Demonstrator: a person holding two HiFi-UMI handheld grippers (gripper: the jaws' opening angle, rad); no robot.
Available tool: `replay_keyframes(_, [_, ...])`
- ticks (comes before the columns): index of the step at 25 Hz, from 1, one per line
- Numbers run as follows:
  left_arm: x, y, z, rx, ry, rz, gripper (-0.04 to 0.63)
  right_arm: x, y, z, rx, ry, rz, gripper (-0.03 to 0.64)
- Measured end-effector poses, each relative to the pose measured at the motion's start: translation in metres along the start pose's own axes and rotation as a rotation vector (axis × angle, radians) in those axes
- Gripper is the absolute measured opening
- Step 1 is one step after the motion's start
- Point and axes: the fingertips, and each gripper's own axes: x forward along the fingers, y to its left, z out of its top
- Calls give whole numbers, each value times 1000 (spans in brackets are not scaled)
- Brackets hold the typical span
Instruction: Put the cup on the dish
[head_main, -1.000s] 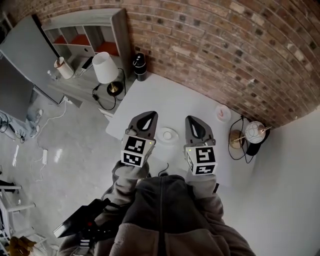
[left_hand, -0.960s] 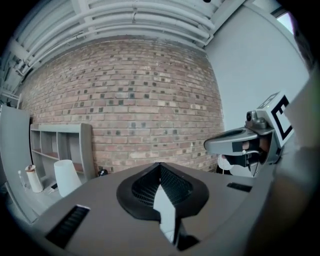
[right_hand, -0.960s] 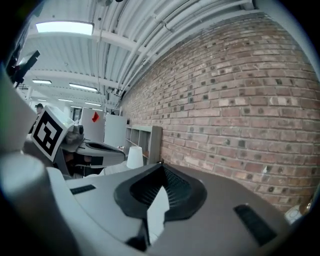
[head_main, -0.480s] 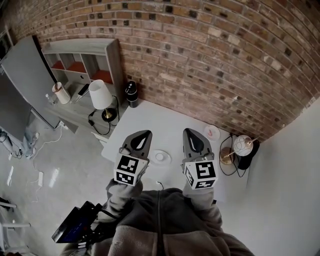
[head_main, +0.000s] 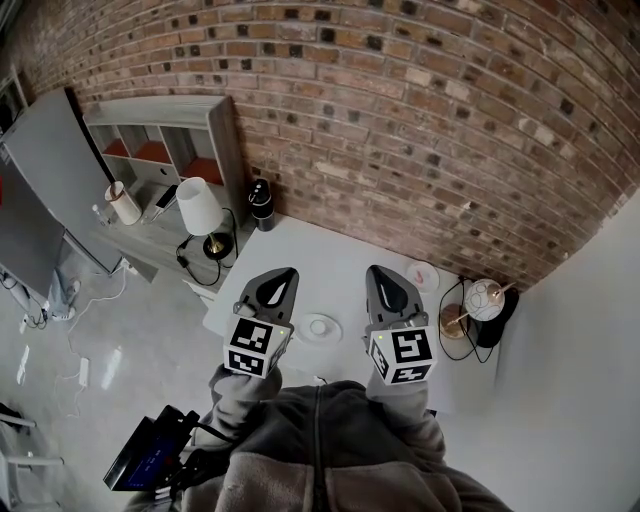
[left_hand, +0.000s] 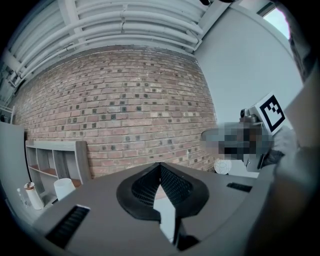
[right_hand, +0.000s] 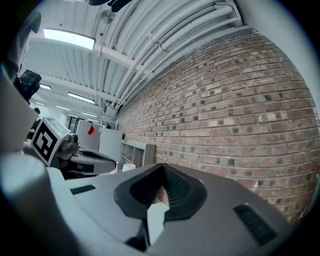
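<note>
A white dish (head_main: 320, 327) lies on the white table (head_main: 330, 255), near its front edge. A small pink-and-white cup (head_main: 422, 275) stands at the table's far right, apart from the dish. My left gripper (head_main: 283, 272) hovers just left of the dish and my right gripper (head_main: 380, 272) just right of it, both held above the table. In the left gripper view the jaws (left_hand: 160, 167) are shut on nothing. The right gripper view shows the same, its jaws (right_hand: 162, 170) closed and empty. Neither gripper view shows the cup or the dish.
A brick wall (head_main: 420, 120) backs the table. A black cylinder (head_main: 260, 200) stands at the far left corner, and a globe lamp (head_main: 483, 297) with a cable stands beside the right edge. A white-shaded lamp (head_main: 200, 205) and a grey shelf unit (head_main: 160, 150) stand to the left.
The head view has pulled back, so the table and dish look smaller and lower in frame. Both grippers keep their places on either side of the dish, still shut.
</note>
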Motion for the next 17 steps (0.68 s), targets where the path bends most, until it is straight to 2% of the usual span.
replay_keyframes(17, [13,-3,5,27,-14,-33,6,5,5,5,-27,-29,11,3])
